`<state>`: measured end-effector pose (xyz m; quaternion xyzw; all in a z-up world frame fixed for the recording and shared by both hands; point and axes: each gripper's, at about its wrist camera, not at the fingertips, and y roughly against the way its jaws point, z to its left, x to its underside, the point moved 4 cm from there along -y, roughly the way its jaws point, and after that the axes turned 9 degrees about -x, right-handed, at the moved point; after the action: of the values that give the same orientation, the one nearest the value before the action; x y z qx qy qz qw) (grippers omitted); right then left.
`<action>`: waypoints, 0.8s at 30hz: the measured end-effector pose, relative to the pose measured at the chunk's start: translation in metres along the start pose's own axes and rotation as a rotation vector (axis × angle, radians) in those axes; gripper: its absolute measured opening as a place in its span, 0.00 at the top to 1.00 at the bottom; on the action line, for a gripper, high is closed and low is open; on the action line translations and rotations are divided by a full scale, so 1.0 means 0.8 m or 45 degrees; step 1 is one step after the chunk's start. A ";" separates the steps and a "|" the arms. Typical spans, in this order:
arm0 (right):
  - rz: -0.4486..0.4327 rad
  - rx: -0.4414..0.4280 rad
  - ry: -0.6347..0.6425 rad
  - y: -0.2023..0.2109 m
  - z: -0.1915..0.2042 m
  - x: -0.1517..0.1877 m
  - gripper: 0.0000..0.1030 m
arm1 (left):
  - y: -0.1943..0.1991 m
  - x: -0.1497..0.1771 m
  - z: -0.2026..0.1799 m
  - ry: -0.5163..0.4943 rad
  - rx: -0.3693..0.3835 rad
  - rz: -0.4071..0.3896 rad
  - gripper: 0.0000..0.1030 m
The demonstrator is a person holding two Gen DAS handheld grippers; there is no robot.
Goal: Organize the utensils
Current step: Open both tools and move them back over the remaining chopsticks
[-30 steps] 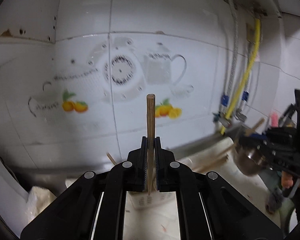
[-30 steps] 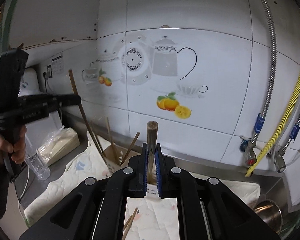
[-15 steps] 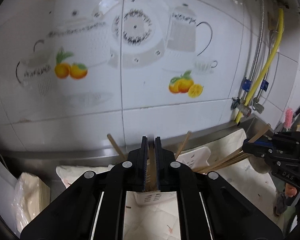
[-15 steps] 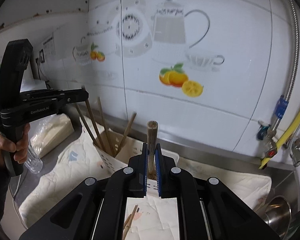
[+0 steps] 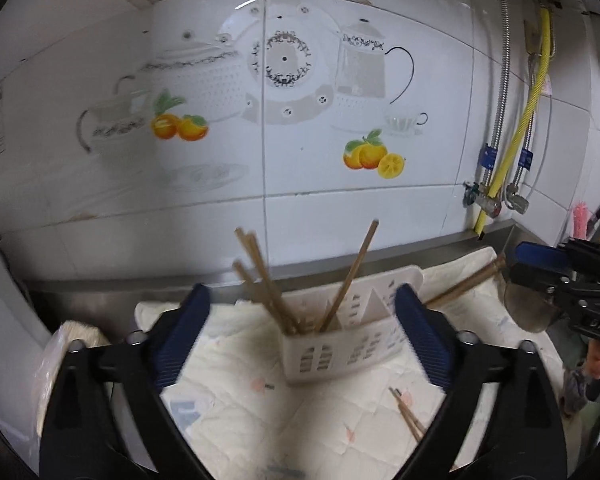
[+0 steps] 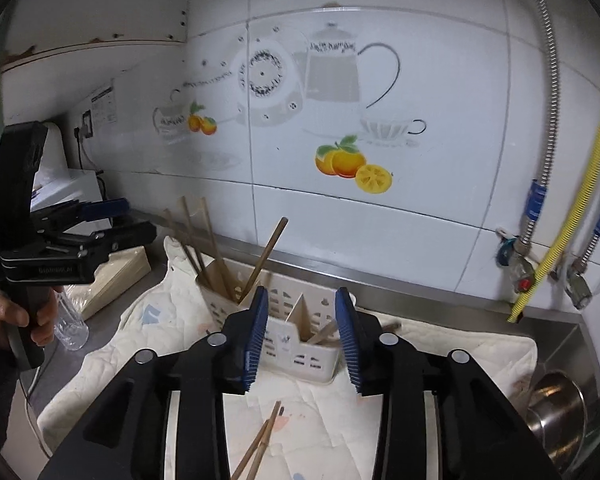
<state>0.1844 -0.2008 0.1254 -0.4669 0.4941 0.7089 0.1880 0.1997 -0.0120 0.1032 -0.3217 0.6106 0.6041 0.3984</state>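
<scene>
A white slotted utensil holder (image 5: 340,344) (image 6: 284,340) stands on a cream cloth. My left gripper (image 5: 302,296) (image 6: 128,220) hovers just before it, its jaws opening wide with nothing between the pads. Several wooden chopsticks (image 5: 260,280) (image 6: 212,248), blurred, lean in the holder's left compartment. My right gripper (image 6: 302,294) (image 5: 520,266) is over the right compartment, its jaws opening and clear of any stick. A chopstick (image 6: 324,332) (image 5: 464,284) lies tilted in that compartment, one end over the rim. Two loose chopsticks (image 6: 260,440) (image 5: 408,412) lie on the cloth in front.
The quilted cloth (image 6: 460,352) covers a steel counter against a tiled wall. A steel bowl (image 6: 556,412) sits at the right edge. A yellow hose (image 6: 572,200) and valves hang at the right. A plastic bottle (image 6: 70,328) and a wrapped packet (image 6: 116,276) lie at the left.
Both grippers sank toward the holder and went from shut on an upright chopstick to open. The sticks have left the jaws and now rest in the holder.
</scene>
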 end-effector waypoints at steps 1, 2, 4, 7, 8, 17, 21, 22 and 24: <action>-0.002 0.001 0.001 0.006 0.005 0.009 0.65 | 0.004 0.008 0.001 0.008 0.001 0.005 0.05; 0.001 0.002 -0.001 0.010 0.010 0.017 0.61 | 0.010 0.020 0.002 0.023 0.007 0.018 0.05; 0.015 0.008 -0.003 0.015 0.019 0.039 0.59 | 0.018 0.038 0.005 0.033 0.013 0.033 0.05; 0.053 0.031 0.005 0.017 0.031 0.078 0.52 | 0.025 0.072 0.003 0.030 -0.005 0.068 0.05; 0.071 0.037 0.006 0.016 0.034 0.091 0.50 | 0.026 0.086 0.002 0.029 -0.013 0.086 0.05; 0.229 0.094 -0.036 0.002 0.055 0.211 0.46 | 0.026 0.172 -0.009 0.040 -0.064 0.199 0.05; 0.279 0.090 -0.082 -0.003 0.063 0.248 0.46 | 0.025 0.199 -0.016 0.027 -0.101 0.235 0.05; 0.288 0.096 -0.088 -0.004 0.064 0.254 0.46 | 0.026 0.203 -0.018 0.019 -0.102 0.241 0.05; 0.309 0.075 -0.128 -0.008 0.065 0.267 0.46 | 0.026 0.212 -0.022 0.009 -0.110 0.256 0.05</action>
<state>0.0585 -0.1938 -0.0552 -0.3621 0.5575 0.7340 0.1391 0.0992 -0.0135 -0.0365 -0.2779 0.6145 0.6657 0.3193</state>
